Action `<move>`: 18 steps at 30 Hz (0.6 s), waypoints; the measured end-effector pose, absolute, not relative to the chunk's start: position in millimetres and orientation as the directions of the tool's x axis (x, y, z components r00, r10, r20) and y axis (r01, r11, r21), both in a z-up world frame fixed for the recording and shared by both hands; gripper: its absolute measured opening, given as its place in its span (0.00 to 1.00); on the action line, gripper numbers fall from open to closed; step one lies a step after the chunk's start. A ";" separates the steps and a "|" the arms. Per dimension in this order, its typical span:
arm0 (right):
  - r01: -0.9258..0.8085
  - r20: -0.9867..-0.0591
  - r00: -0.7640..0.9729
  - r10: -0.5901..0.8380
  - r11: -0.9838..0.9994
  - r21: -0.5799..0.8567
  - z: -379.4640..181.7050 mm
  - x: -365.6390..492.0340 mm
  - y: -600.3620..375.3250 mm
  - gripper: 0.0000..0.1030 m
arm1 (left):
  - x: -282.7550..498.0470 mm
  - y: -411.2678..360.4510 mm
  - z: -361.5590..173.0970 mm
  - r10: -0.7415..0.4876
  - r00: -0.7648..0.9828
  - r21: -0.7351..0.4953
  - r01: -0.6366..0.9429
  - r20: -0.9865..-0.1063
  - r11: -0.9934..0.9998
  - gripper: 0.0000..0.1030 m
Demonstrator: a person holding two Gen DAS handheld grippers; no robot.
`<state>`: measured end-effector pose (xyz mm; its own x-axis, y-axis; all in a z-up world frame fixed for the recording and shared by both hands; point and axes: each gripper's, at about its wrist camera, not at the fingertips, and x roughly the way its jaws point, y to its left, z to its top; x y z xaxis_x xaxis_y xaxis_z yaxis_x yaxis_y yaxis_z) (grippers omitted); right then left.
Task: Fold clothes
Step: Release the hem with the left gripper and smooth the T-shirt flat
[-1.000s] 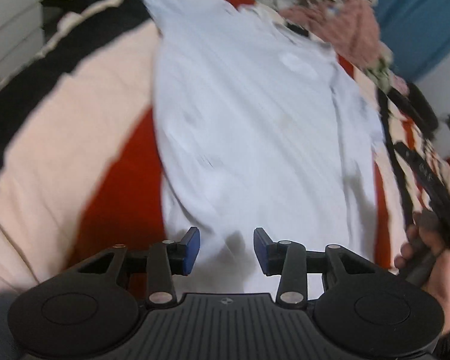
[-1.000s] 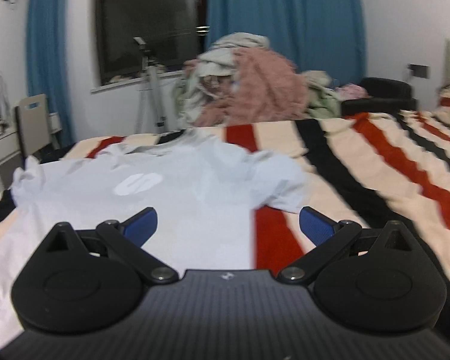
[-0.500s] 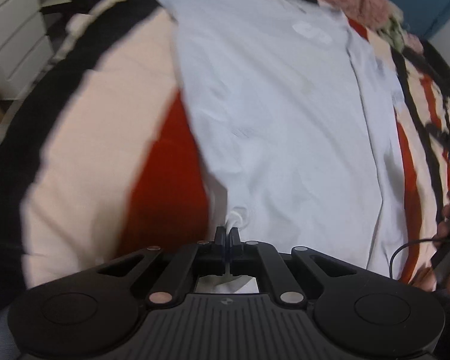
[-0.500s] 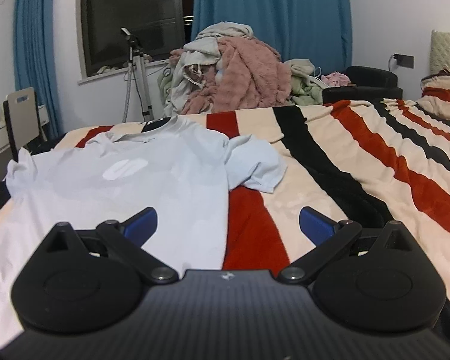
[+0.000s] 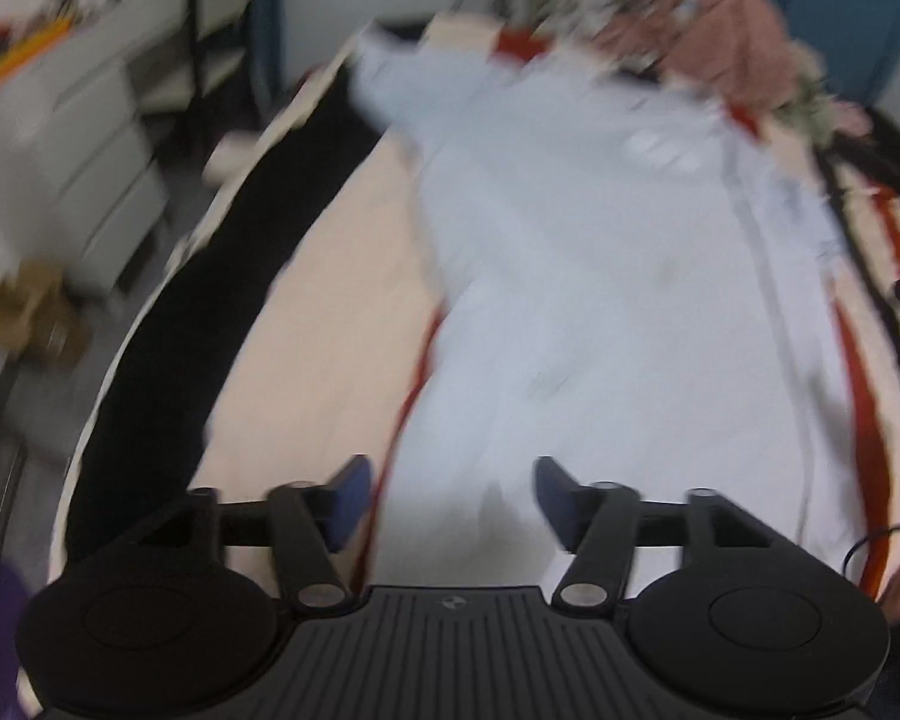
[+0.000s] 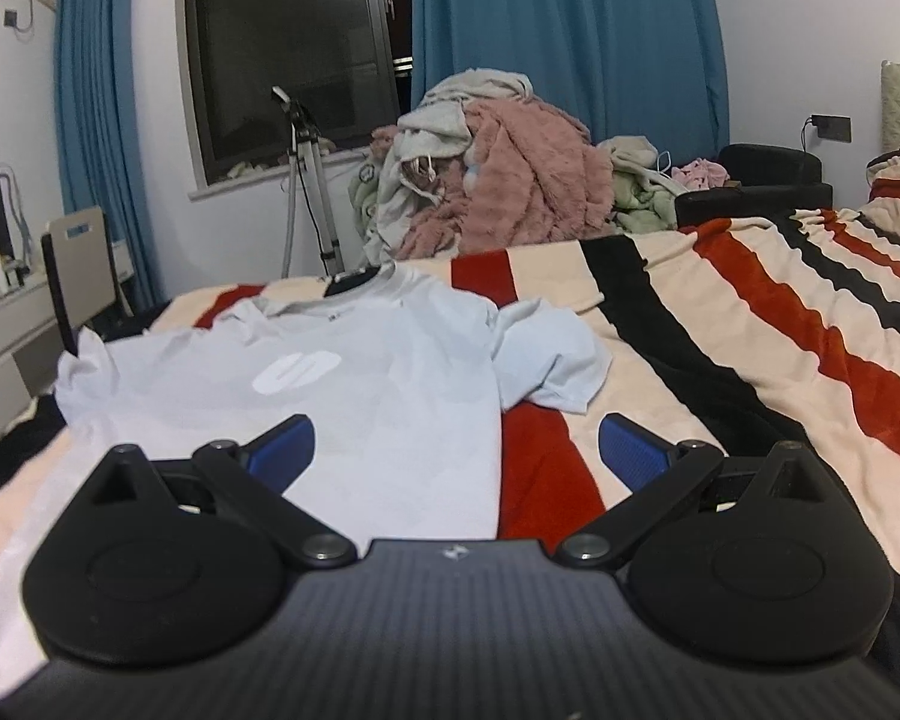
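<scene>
A pale blue T-shirt point(image 6: 342, 396) with a white oval logo lies flat on the striped bed, collar toward the far edge. The blurred left wrist view looks down its length, T-shirt point(image 5: 600, 300). My left gripper point(image 5: 450, 495) hovers above the shirt's near hem; its jaws are opening and no cloth is pinched between the blue pads. My right gripper point(image 6: 456, 450) stands open and low over the shirt's right side edge, with nothing between its fingers. The right sleeve point(image 6: 552, 360) lies crumpled beside the body.
The bed carries a red, black and cream striped blanket point(image 6: 750, 330). A heap of clothes point(image 6: 498, 180) sits beyond the bed's far edge, with a tripod point(image 6: 306, 192) by the window. White drawers point(image 5: 78, 138) and a cardboard box point(image 5: 30, 312) stand left of the bed.
The left gripper shut on the shirt's hem half a second ago, then let it go and rose with its jaws apart. The right gripper stayed open, its view hardly shifted.
</scene>
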<state>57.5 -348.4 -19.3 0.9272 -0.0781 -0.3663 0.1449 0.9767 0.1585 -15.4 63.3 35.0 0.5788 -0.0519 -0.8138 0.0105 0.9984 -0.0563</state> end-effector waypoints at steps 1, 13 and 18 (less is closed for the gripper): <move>0.140 -0.360 0.930 -0.075 0.978 0.158 -17.8 56.1 -347.7 1.00 | -14.5 54.6 39.9 -0.064 0.625 -0.059 0.028 -0.778 0.998 0.78; 0.069 -0.236 0.971 -0.022 0.979 0.194 2.1 41.4 -348.7 0.87 | 25.8 -50.2 26.1 -0.150 0.883 -0.057 0.139 -0.444 0.989 0.88; 0.071 -0.246 0.969 0.025 0.925 0.374 -10.9 53.7 -366.6 1.00 | 41.3 -42.4 -7.3 -0.170 0.858 -0.123 0.125 -0.485 0.985 0.88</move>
